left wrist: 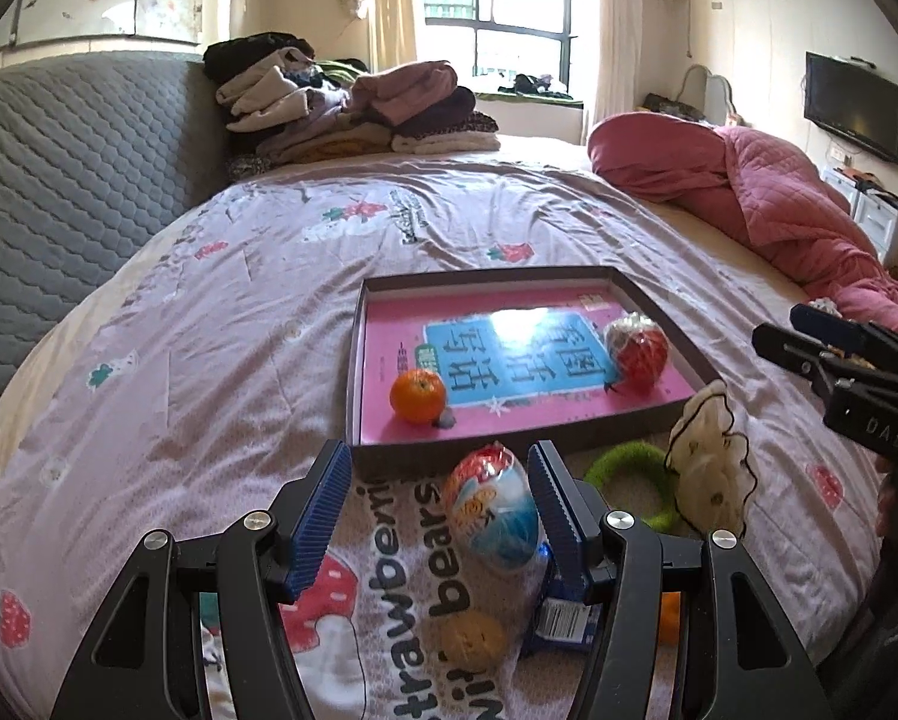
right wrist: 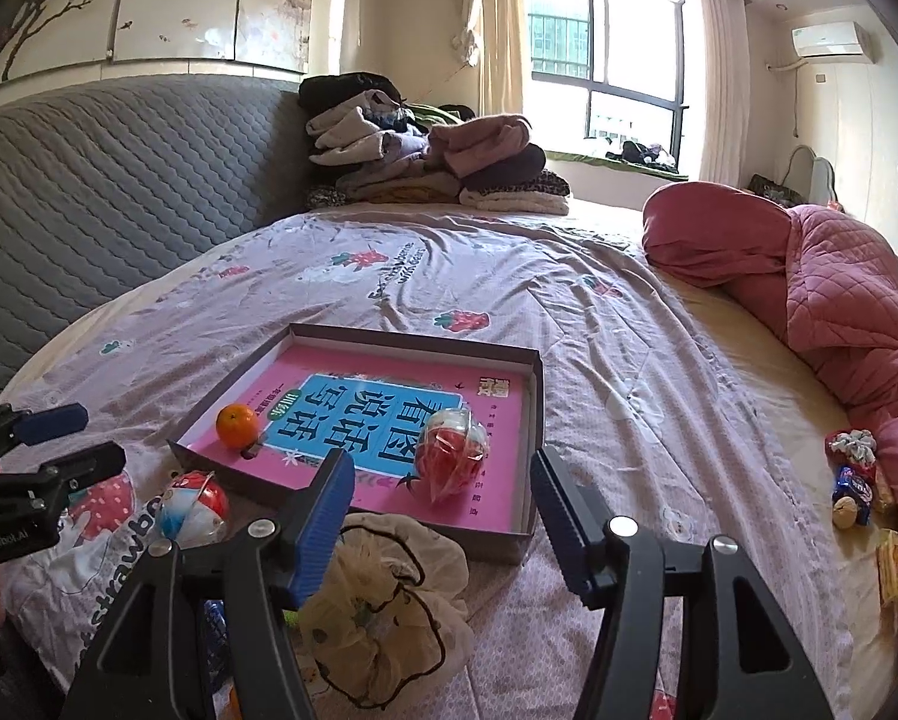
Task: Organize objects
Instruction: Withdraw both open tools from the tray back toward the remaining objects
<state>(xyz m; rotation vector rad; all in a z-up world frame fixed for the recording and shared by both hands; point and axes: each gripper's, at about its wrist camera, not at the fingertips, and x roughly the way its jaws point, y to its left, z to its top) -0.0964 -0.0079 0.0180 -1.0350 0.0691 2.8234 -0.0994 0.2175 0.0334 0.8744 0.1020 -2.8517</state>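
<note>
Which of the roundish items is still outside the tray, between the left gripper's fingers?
The red, white and blue egg-shaped toy, lying on the bedspread between the open left gripper. The orange and red netted ball are in the tray.

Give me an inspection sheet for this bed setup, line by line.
Surface: bedspread, wrinkled.
Job's things: tray holds orange and red netted ball; egg toy, green ring and cream pouch lie outside it.
Clutter: snack packets beside pink quilt; folded clothes.
Grippers: left gripper open around egg toy, not pressing; right gripper open, empty.
Cables: nothing seen.
Surroundings: window, TV, headboard.
</note>
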